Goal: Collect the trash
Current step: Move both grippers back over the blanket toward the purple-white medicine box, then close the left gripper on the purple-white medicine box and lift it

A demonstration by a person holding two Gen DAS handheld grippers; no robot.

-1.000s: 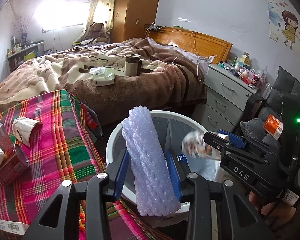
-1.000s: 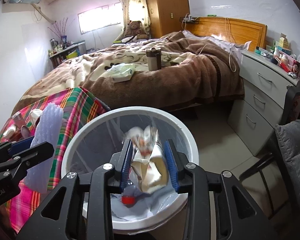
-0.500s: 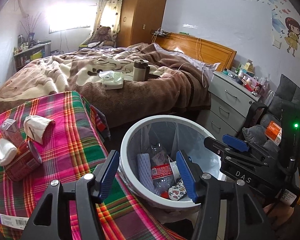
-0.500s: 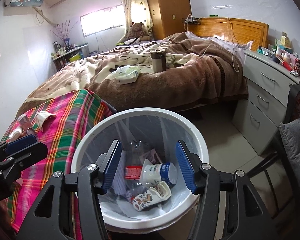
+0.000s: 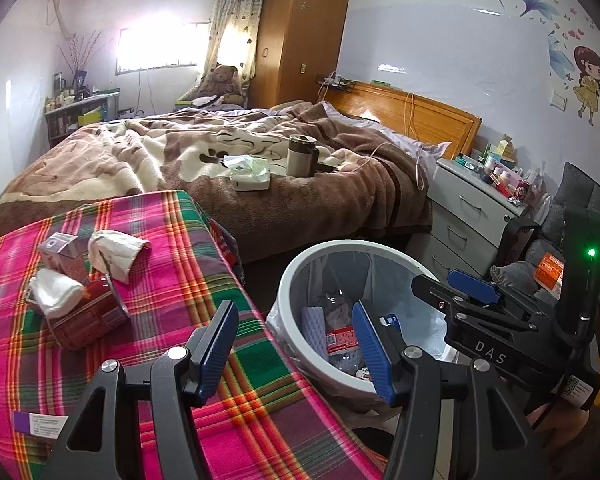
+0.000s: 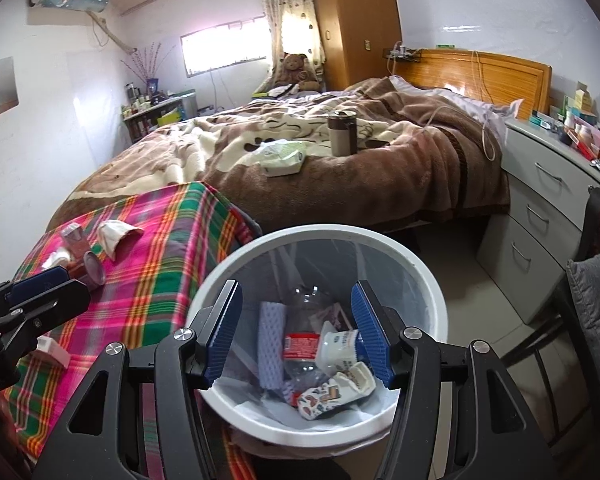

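One white trash bin (image 6: pixel 428 280) stands on the floor just right of the plaid-covered surface (image 5: pixel 172 280), with the bed (image 5: pixel 180 160) beyond both. Inside the bin I count five pieces: one clear plastic bottle (image 6: pixel 304 344) with a red label, one strip of pale purple foam wrap (image 6: pixel 271 344) left of it, one white cup (image 6: pixel 338 346) lying on its side to the right, one crumpled printed carton (image 6: pixel 332 390) nearest, and a flat wrapper (image 6: pixel 338 314) at the far side that I cannot make out well.

Four bits of trash lie on the far left part of the surface: one small purple-and-white carton (image 5: pixel 58 246), one crumpled paper cup (image 5: pixel 114 248), one wad of white tissue (image 5: pixel 54 296) lying on one red can (image 5: pixel 88 320) on its side. A printed label (image 5: pixel 40 424) sits at the near left edge; its text is too small to read.

The left claw (image 5: pixel 296 348) is about half open with nothing between its blue pads, hanging over the edge where surface meets bin. The right claw (image 6: pixel 296 332) is likewise about half open and empty, above the bin's mouth. From the left, the right claw's body reads "DAS".

On the bed sit one brown tumbler (image 5: pixel 300 156) and one tissue pack (image 5: pixel 250 170).
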